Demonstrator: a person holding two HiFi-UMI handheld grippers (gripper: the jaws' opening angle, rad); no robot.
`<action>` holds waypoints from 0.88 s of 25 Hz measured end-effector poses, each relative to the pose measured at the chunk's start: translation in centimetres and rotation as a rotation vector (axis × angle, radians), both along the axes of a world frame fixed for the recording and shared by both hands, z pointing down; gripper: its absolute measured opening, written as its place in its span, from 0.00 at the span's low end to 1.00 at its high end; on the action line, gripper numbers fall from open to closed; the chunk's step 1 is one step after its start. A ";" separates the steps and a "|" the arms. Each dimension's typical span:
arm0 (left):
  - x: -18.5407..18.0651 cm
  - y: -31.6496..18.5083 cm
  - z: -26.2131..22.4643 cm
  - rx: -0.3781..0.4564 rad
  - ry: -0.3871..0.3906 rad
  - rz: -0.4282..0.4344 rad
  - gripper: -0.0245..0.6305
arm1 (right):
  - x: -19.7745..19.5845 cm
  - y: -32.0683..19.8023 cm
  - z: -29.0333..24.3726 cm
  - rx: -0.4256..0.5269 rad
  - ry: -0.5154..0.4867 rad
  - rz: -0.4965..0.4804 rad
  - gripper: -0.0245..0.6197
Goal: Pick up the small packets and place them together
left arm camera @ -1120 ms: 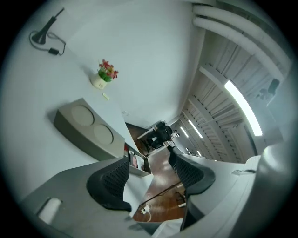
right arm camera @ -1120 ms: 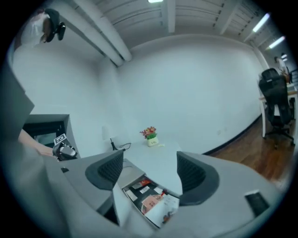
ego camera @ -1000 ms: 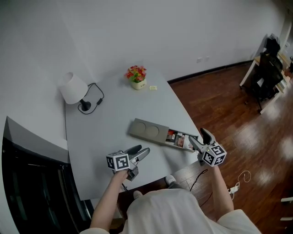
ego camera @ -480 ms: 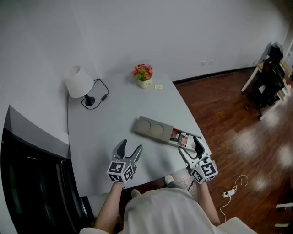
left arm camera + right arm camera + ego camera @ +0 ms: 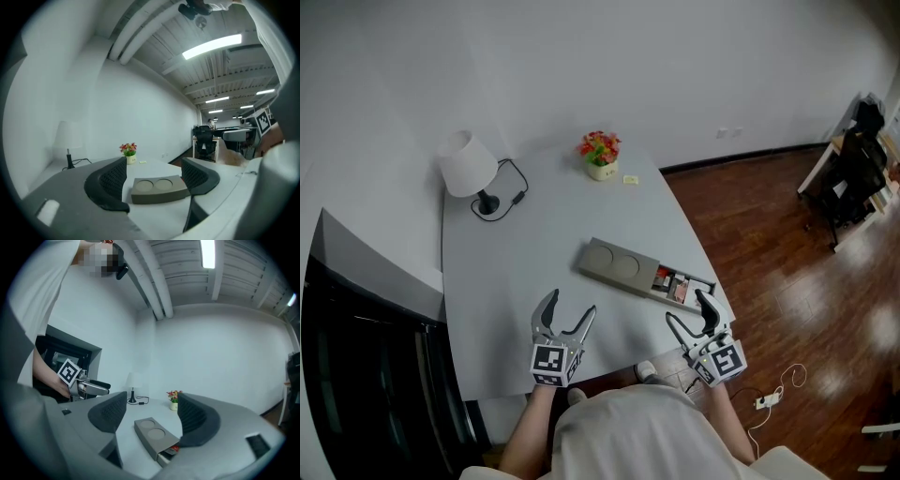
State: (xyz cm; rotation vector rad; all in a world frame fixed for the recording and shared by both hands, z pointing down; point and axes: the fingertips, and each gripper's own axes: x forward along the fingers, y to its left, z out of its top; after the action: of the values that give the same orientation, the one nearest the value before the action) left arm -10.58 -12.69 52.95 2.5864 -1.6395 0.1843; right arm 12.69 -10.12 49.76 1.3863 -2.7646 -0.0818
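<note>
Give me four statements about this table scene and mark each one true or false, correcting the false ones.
1. The lamp stands near the far left corner of the table. True.
2. The drawer of the grey box is pushed shut. False: the drawer is slid out, with packets lying inside it.
3. The left claw holds a packet. False: its jaws are opening, with nothing between them.
4. A pot of flowers stands near the table's far edge. True.
</note>
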 end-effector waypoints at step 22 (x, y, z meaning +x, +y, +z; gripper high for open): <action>3.8 0.3 1.3 -0.068 0.010 0.055 0.59 | 4.7 -8.2 17.7 -0.428 0.561 -0.352 0.50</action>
State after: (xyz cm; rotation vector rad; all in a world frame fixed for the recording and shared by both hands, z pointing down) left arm -6.76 -12.42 54.20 2.5790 -1.5326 0.2259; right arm 17.43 -18.32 67.44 0.6418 -2.3271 0.0920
